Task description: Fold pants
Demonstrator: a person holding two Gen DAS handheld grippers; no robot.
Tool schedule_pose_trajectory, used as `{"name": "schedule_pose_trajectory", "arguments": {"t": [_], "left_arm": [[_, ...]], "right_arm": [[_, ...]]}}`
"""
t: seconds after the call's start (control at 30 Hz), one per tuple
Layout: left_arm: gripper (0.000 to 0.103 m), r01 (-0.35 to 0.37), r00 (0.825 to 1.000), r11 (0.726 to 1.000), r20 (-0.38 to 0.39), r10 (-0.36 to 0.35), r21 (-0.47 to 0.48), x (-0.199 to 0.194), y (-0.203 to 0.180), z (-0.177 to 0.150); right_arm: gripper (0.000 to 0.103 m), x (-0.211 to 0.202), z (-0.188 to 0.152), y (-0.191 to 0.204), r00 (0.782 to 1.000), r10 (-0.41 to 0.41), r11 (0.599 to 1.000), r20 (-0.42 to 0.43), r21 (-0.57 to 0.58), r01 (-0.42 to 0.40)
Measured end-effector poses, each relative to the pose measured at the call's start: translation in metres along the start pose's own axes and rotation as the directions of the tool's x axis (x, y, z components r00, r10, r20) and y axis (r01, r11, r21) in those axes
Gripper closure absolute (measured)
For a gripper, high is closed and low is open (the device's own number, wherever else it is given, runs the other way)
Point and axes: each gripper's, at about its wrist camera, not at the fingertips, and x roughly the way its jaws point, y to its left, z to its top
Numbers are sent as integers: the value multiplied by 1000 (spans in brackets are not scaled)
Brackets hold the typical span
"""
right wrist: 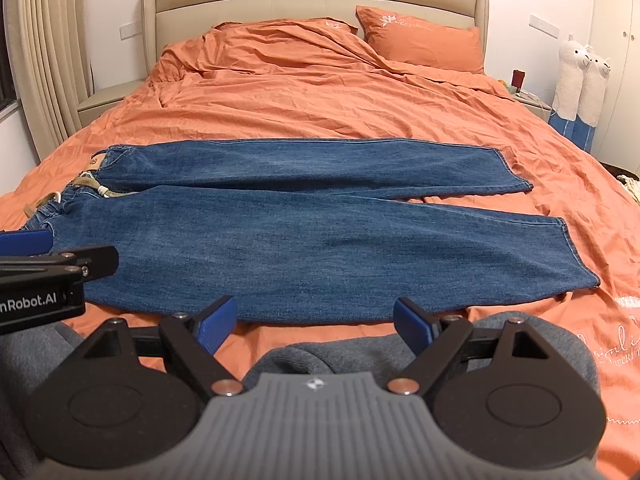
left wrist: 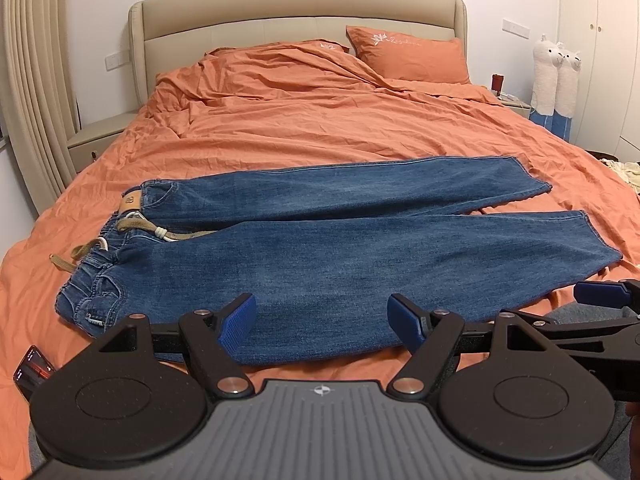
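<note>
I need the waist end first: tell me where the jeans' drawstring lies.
The tan drawstring lies at the waistband, left in both views, one end trailing onto the orange duvet beside the jeans.

Near edge of the pants (left wrist: 320,264) hidden behind the left gripper (left wrist: 322,318) in the left wrist view. Phone (left wrist: 32,370) at lower left partly covered by the gripper body, screen too blurred to read. Pillow (right wrist: 424,40) embroidery too small to read. Duvet (right wrist: 616,344) lettering cut off at the right edge. Small items on the nightstand (right wrist: 528,98) indistinct.
</note>
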Motion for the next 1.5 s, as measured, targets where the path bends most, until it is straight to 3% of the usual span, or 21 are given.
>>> {"name": "schedule_pose_trajectory", "arguments": {"t": [0.97,1.13,1.3,1.4,1.5], "left_arm": [[15,3,1000,1000,-6,-3,4,0,-4,-2],[16,-18,1000,999,-15,19,40,1,0,-4],[21,-25,1000,996,-13,26,81,3,20,-2],[25,-18,1000,989,-15,20,149,4,34,4],[33,8,999,972,-39,2,234,5,49,10]], "right_arm": [[21,-1,-2,1,1000,14,1000,-5,12,-14],[21,1,-2,-5,999,32,999,-5,14,-32],[21,2,4,-32,998,24,1000,54,16,-25],[21,4,16,-58,994,56,998,93,29,-59],[21,5,35,-86,995,62,995,75,71,-68]]}}
